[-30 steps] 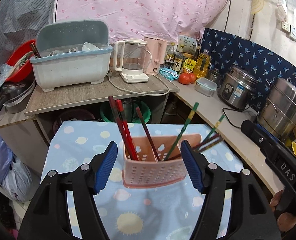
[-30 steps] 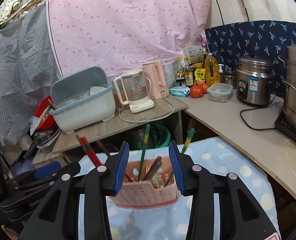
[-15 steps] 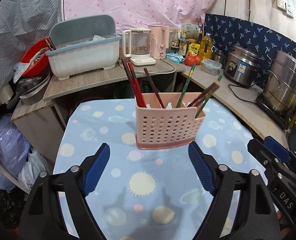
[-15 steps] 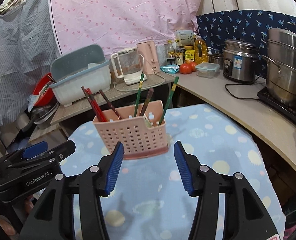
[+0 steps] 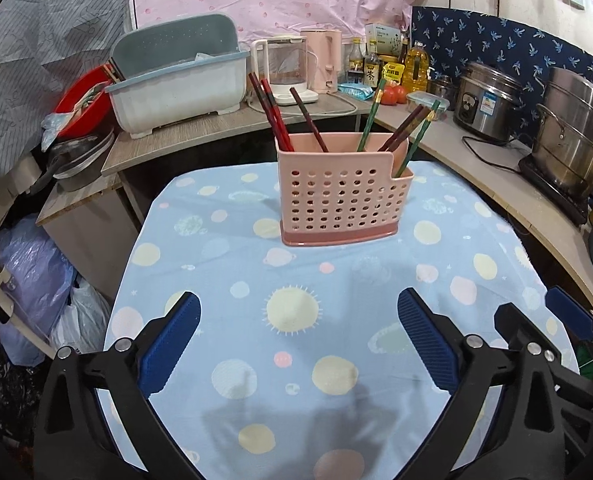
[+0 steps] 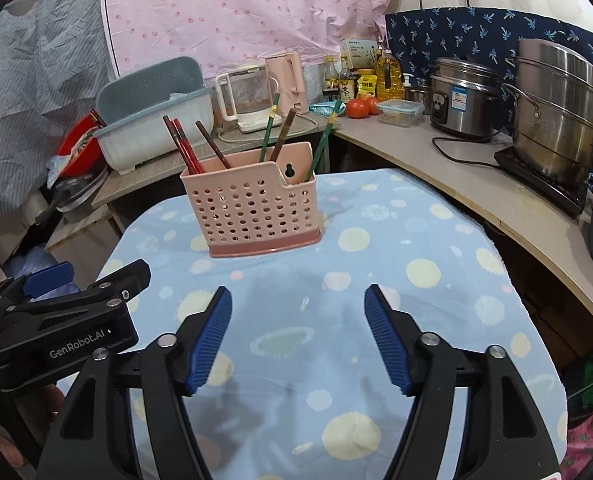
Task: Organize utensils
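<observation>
Now, scene: small table under a blue cloth (image 5: 336,360) with planet and sun prints.
Holder: pink perforated utensil holder (image 5: 342,200) stands upright on the far half of the cloth, darker pink base, lower notched section at its right end.
Holder in right view: same holder (image 6: 252,212), keyhole slot visible on the inner back wall.
Chopsticks left: 2 red chopsticks (image 5: 270,114) lean left in the left part of the holder, 1 dark brown stick (image 5: 308,120) just beside them.
Chopsticks middle: 1 green chopstick (image 5: 370,116) leans right, 2 dark brown ones (image 5: 402,128) lean further right.
Chopsticks right: 1 green chopstick (image 5: 418,136) sits in the low notched section.
Left gripper: left gripper (image 5: 298,344) hovers over the near half of the cloth, blue pads spread wide, nothing between them, well apart from the holder.
Right gripper: right gripper (image 6: 298,340) also over the near cloth, pads spread, holding nothing, well apart from the holder.
Cross view: left gripper body shows at the left edge of the right view, right gripper body at the right edge of the left view.
Background left: grey-blue dish rack (image 5: 176,80) on a wooden shelf, red basin (image 5: 82,102) beside it.
Background middle: clear kettle (image 5: 286,68), pink kettle (image 5: 324,60).
Background right: rice cooker (image 5: 486,100) and steel steamer pot (image 5: 576,128) on the counter, tomatoes (image 6: 360,107), oil bottle (image 6: 388,74).
</observation>
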A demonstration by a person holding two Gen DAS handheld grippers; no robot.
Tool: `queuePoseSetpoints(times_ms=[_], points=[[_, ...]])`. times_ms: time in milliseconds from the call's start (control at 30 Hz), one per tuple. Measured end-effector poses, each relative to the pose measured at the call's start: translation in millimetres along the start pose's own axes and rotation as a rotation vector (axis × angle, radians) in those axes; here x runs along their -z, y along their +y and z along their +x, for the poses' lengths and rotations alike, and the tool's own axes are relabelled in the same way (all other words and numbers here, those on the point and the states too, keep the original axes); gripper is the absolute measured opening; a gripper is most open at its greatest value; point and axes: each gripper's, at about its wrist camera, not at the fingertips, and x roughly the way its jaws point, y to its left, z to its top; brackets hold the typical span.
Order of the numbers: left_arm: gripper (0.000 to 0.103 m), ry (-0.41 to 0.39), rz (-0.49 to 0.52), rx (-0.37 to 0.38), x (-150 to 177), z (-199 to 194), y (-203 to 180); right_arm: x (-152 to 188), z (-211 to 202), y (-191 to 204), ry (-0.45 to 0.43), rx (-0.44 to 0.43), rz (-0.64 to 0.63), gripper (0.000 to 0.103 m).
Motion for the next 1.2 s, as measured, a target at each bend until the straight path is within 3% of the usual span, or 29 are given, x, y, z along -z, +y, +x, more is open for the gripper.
queuePoseSetpoints(times_ms=[67, 267, 300, 333, 600, 1200], points=[[0.096, 0.006, -0.007, -0.003, 3, 0, 2, 3, -1, -2, 0.002, -0.002, 0.009, 0.085], [0.096, 0.035, -0.008, -0.032, 15, 2, 5, 11, -2, -6, 0.016, 0.001, 0.023, 0.087], [0.096, 0.037, -0.007, -0.038, 16, 3, 5, 13, -2, -6, 0.014, 0.004, 0.023, 0.096], [0.096, 0.038, -0.006, -0.046, 18, 3, 6, 14, -3, -6, 0.012, 0.004, 0.025, 0.096], [0.096, 0.042, 0.002, -0.089, 26, 1, 6, 20, -10, -4, -0.01, 0.038, 0.002, 0.096], [0.096, 0.032, 0.027, -0.095, 33, -4, -1, 28, -10, 0, 0.001, 0.037, -0.001, 0.096]])
